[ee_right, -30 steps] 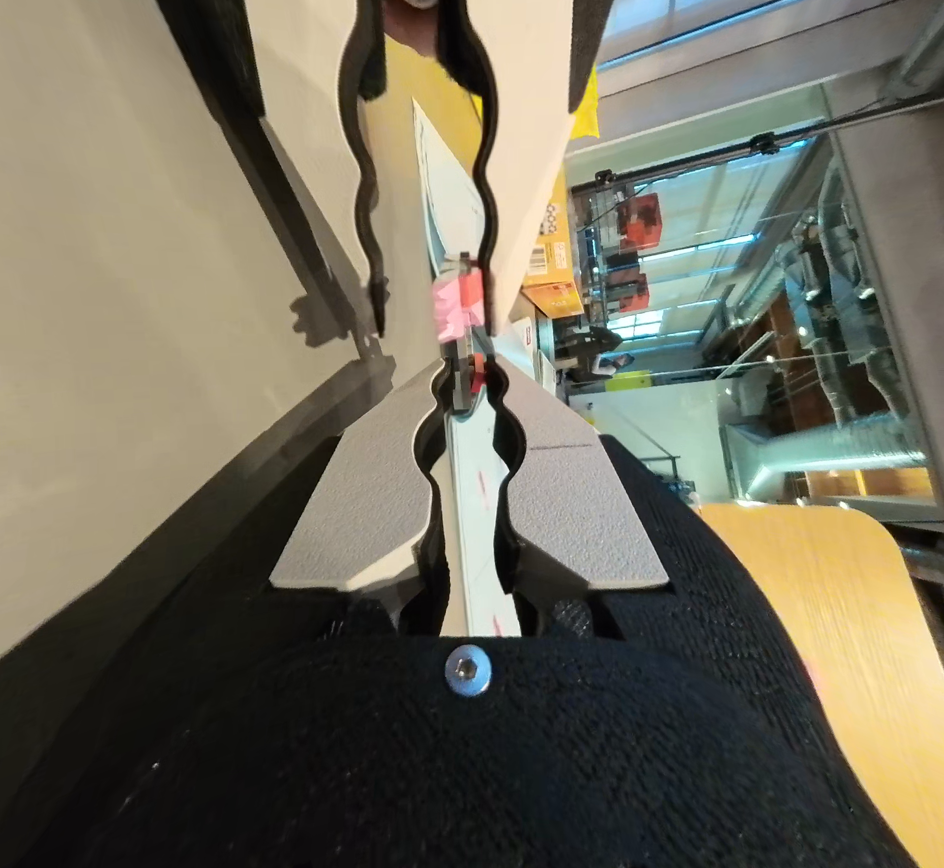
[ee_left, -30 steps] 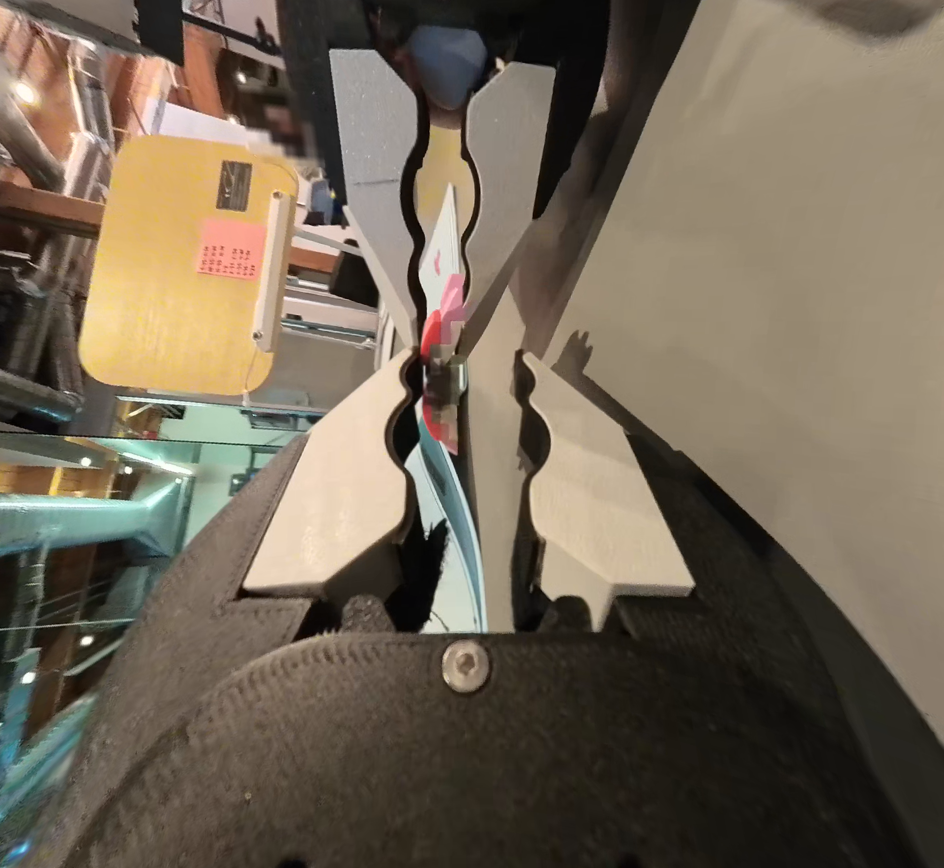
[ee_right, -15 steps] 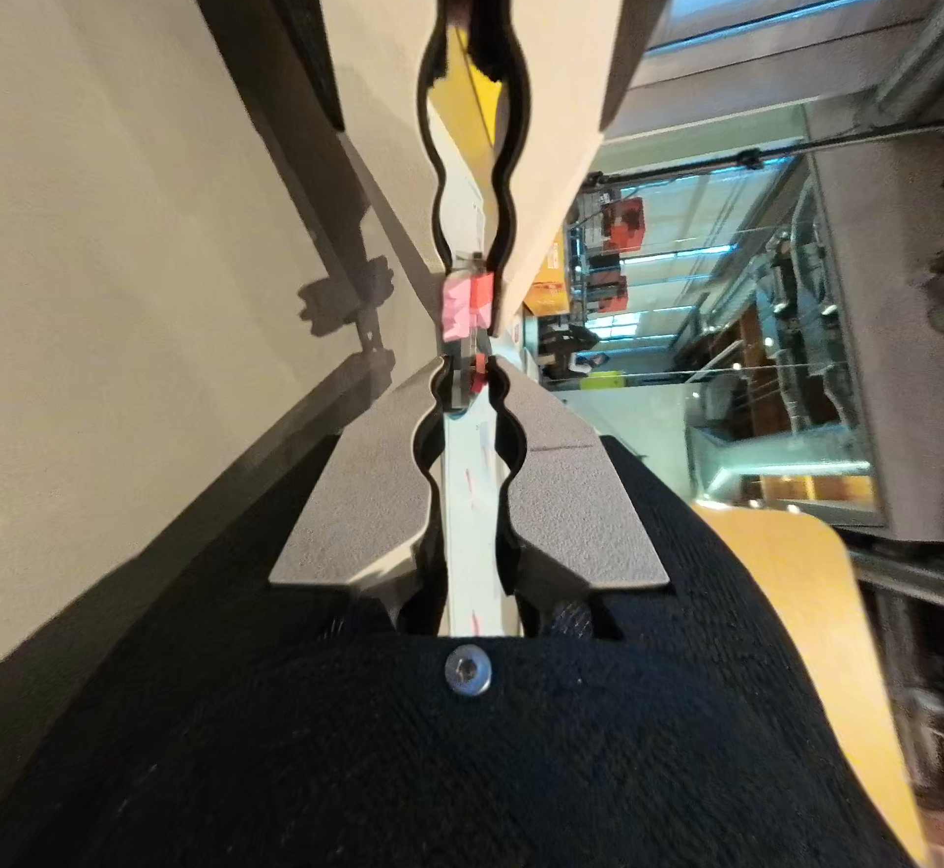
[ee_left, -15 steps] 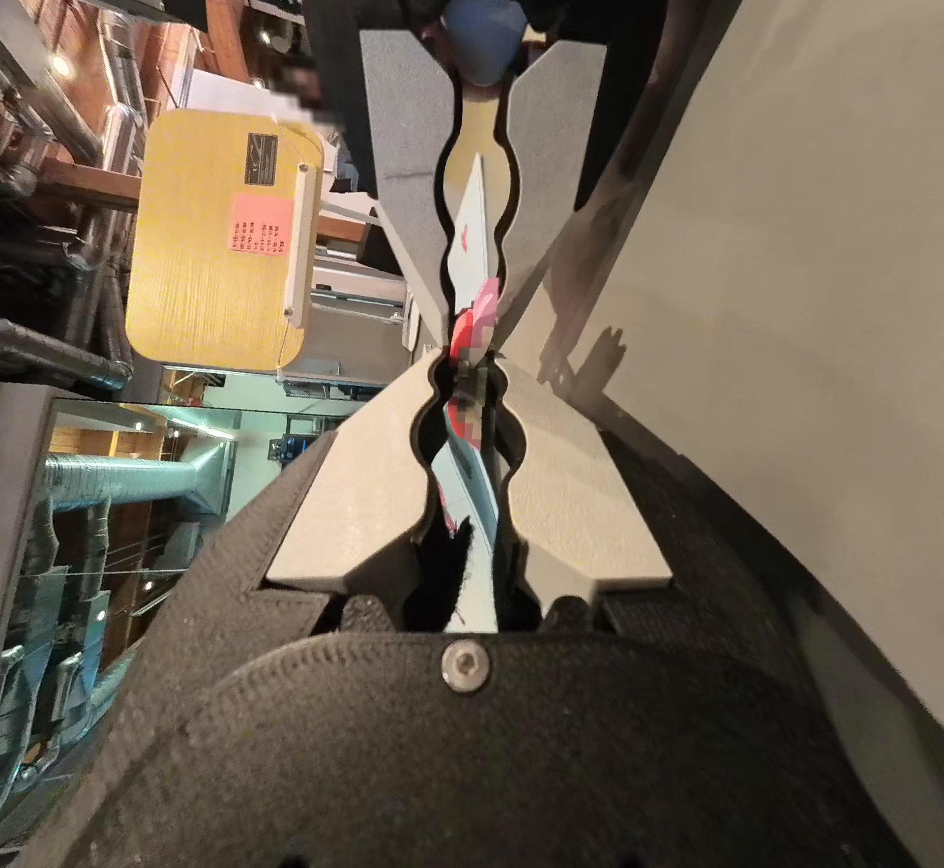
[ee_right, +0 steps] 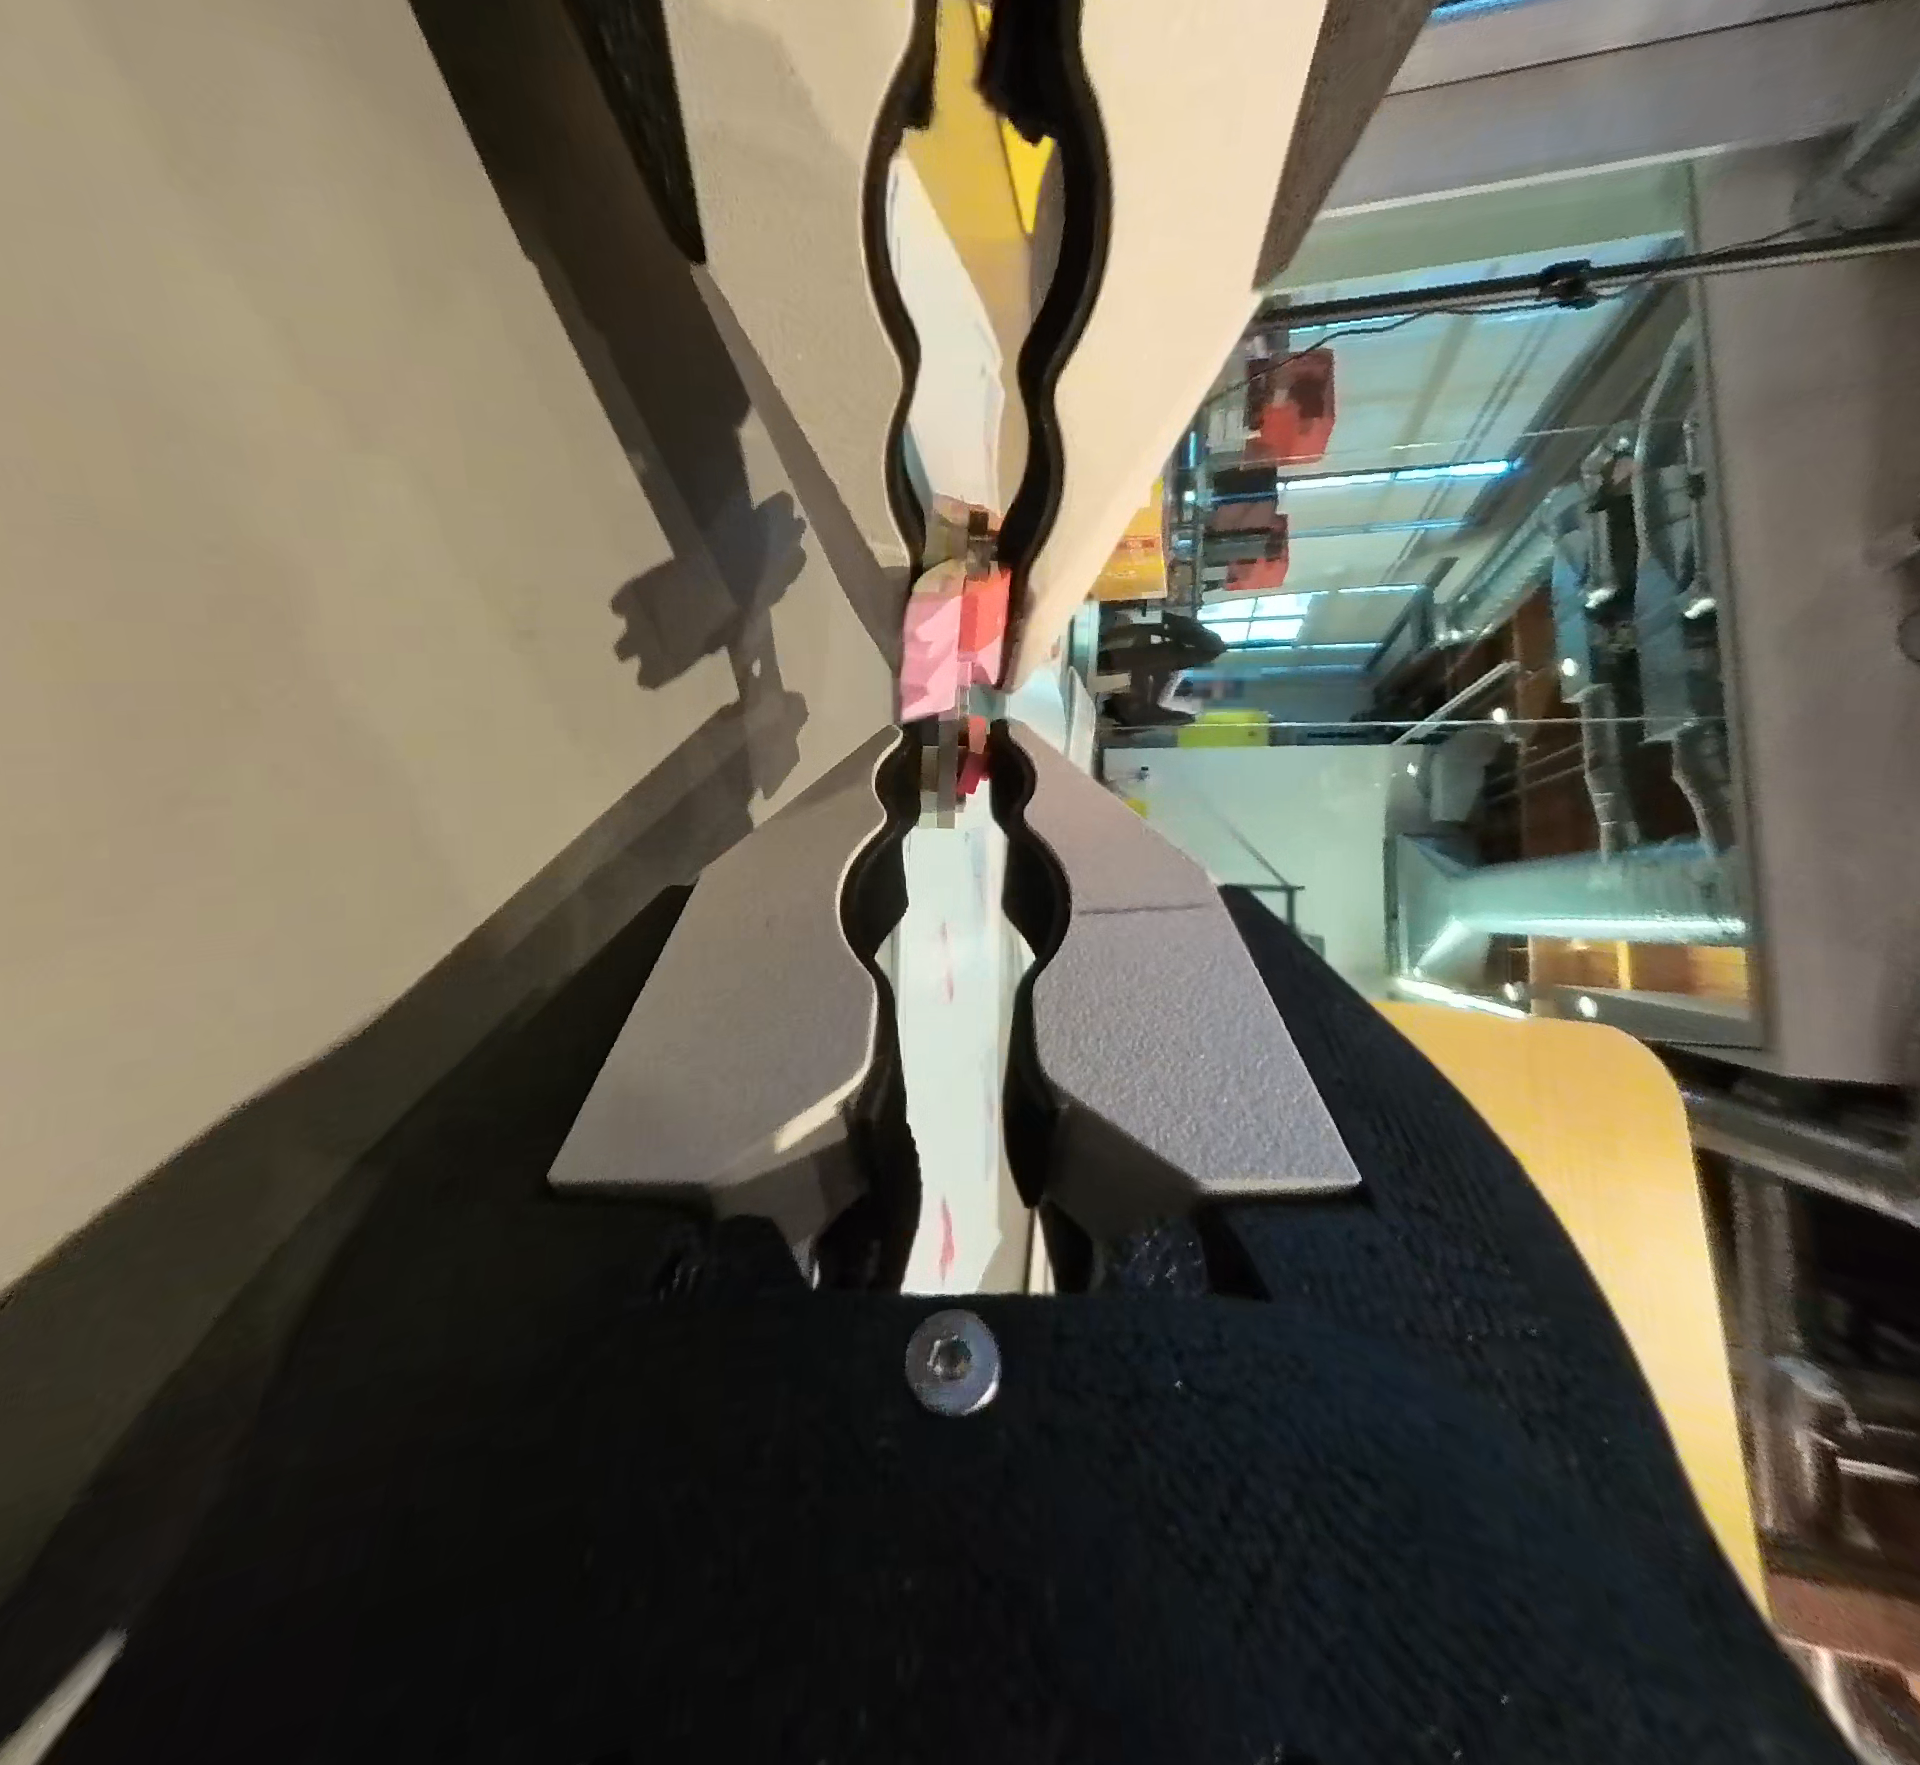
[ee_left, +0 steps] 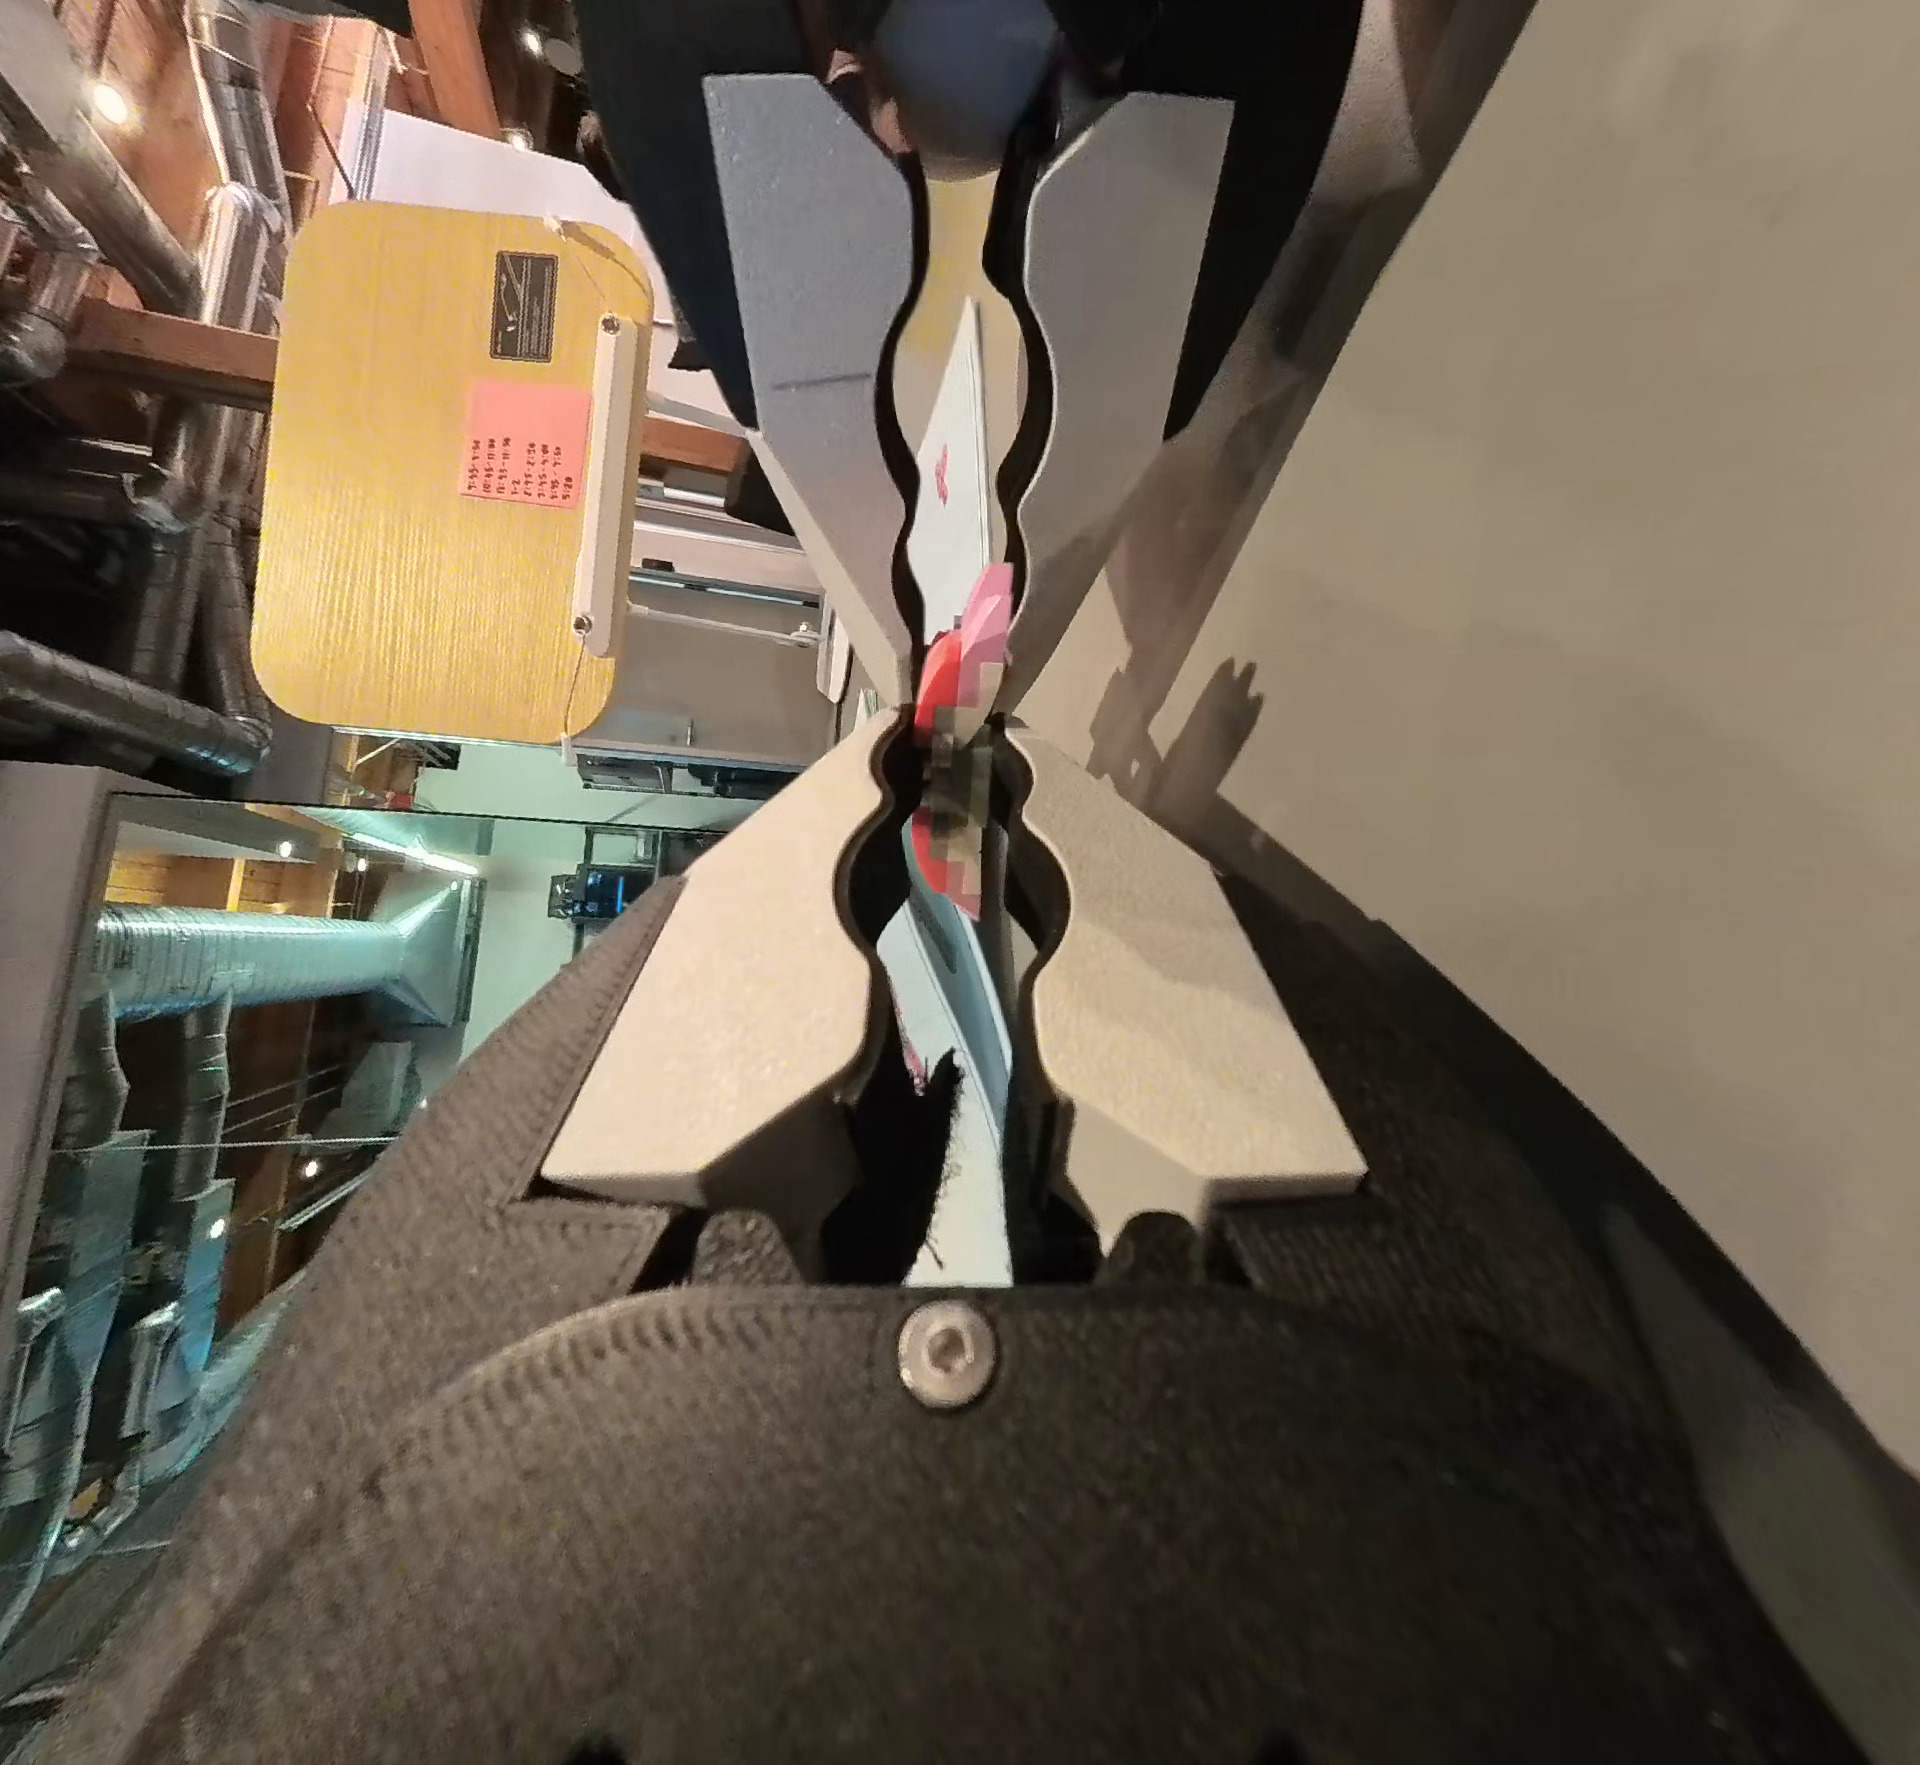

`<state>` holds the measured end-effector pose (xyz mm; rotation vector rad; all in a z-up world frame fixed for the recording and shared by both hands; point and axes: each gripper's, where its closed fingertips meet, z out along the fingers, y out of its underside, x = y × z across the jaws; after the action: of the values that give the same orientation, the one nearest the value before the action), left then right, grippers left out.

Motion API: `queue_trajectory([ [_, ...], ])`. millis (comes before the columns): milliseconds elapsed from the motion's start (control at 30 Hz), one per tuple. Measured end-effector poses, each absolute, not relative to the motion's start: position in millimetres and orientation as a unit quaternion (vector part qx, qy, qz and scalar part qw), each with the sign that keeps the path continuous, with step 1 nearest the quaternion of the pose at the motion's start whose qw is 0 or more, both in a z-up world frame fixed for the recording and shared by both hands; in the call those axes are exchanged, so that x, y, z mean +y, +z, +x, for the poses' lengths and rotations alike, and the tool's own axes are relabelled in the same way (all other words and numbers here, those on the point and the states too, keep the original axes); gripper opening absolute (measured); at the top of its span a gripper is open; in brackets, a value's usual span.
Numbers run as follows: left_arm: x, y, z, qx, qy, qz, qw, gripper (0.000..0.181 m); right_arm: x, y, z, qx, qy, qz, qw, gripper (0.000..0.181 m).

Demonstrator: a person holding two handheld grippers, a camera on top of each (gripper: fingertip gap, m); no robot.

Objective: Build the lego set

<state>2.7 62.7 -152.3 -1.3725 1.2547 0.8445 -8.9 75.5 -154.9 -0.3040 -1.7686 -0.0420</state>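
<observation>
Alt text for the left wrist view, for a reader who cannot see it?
Two claws meet tip to tip, pinching a small pink and red lego piece: the left claw from below, the right claw from above. A grey table fills the right side.

Your two wrist cameras face each other, both rolled sideways, very close. Each looks past its own fingers at the small pink-and-red lego cluster (ee_left: pixel 971 676) (ee_right: pixel 951 640) they share.

A mosaic patch blurs part of the small pink-and-red lego piece (ee_left: pixel 961 676) pinched between both grippers' fingertips, so its shape stays unclear.
</observation>
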Motion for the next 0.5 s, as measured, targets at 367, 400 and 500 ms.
queue_trajectory([
  [367,63.3,-155.5,0.7,0.523,0.336,-0.589,0.516,0.011,76.5,-158.8,-11.3,-0.774,-0.009,-0.146,0.617,0.012],
  [400,63.5,-155.3,0.0,0.523,0.336,-0.589,0.516,0.011,76.7,-158.6,-12.1,-0.771,-0.013,-0.142,0.62,0.012],
  [500,63.4,-155.1,-0.5,0.527,0.346,-0.581,0.514,0.011,76.5,-158.0,-12.6,-0.766,-0.023,-0.129,0.629,0.012],
])
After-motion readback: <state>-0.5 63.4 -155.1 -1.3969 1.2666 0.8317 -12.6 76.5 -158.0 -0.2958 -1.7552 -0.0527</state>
